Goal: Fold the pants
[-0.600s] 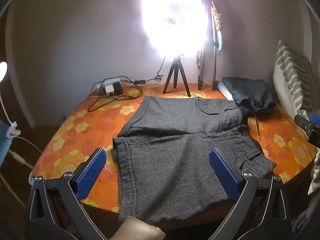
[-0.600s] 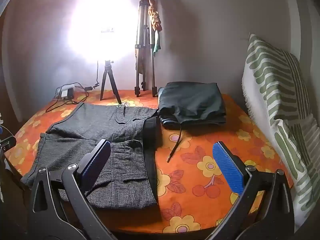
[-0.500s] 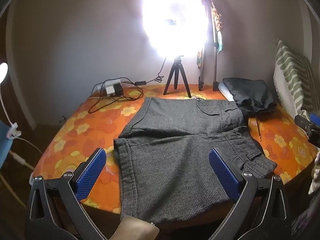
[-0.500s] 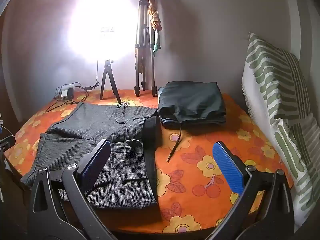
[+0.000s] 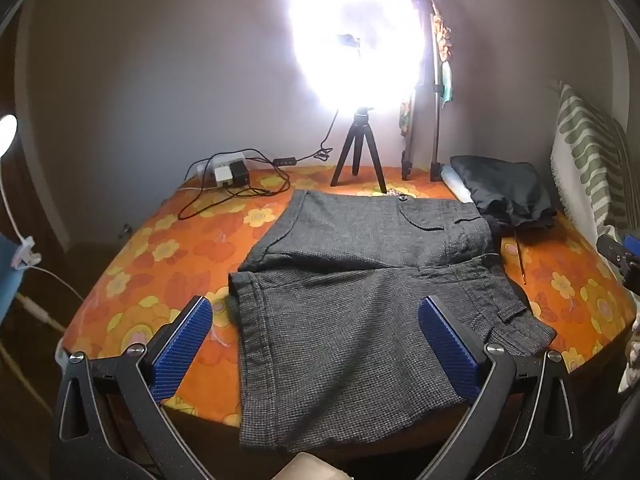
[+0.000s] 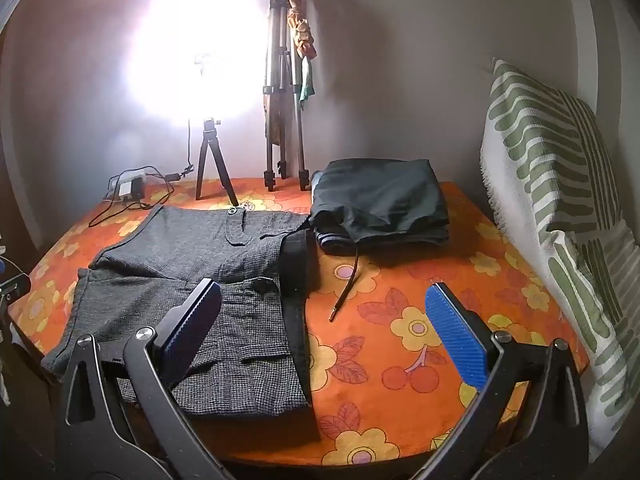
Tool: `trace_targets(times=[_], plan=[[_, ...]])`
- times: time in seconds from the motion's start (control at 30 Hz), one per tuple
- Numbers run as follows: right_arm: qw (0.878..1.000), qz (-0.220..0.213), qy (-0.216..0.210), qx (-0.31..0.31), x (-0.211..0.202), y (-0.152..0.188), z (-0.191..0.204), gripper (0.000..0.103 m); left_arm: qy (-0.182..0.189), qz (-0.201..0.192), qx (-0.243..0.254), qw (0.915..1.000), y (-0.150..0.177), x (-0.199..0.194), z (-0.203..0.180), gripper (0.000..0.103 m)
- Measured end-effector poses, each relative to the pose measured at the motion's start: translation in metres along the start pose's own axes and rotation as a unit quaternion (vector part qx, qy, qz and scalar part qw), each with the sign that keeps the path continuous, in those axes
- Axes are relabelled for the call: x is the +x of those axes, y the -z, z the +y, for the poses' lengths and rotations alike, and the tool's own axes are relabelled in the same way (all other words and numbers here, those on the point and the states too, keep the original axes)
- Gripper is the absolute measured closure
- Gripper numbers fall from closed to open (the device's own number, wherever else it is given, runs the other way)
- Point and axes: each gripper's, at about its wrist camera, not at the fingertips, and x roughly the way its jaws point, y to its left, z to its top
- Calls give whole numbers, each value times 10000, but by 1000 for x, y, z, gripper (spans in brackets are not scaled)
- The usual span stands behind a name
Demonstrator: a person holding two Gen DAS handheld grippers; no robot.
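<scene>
Grey checked shorts [image 5: 360,288] lie flat on the orange flowered table [image 5: 160,264], waistband to the right, legs to the left, near leg hanging over the front edge. They also show in the right wrist view [image 6: 208,280]. My left gripper [image 5: 316,344] is open and empty, hovering over the near leg at the table's front. My right gripper [image 6: 324,328] is open and empty, above the waistband end and bare cloth beside it.
A folded dark garment [image 6: 380,204] with a loose cord lies at the back right. A ring light on a small tripod [image 5: 360,152], a tall tripod [image 6: 284,92] and a power strip with cables [image 5: 228,176] stand at the back. A green striped cushion [image 6: 560,216] is at the right.
The left gripper has moved slightly closer to the shorts. The right gripper has barely moved. The shorts lie as before.
</scene>
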Motion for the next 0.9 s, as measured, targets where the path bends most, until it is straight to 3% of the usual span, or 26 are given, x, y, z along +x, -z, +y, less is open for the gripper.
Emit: trace_targets(times=[0.9], plan=[[10000, 17, -61, -56, -1, -4, 8, 0, -31, -10, -44, 10000, 3, -3, 6, 0]])
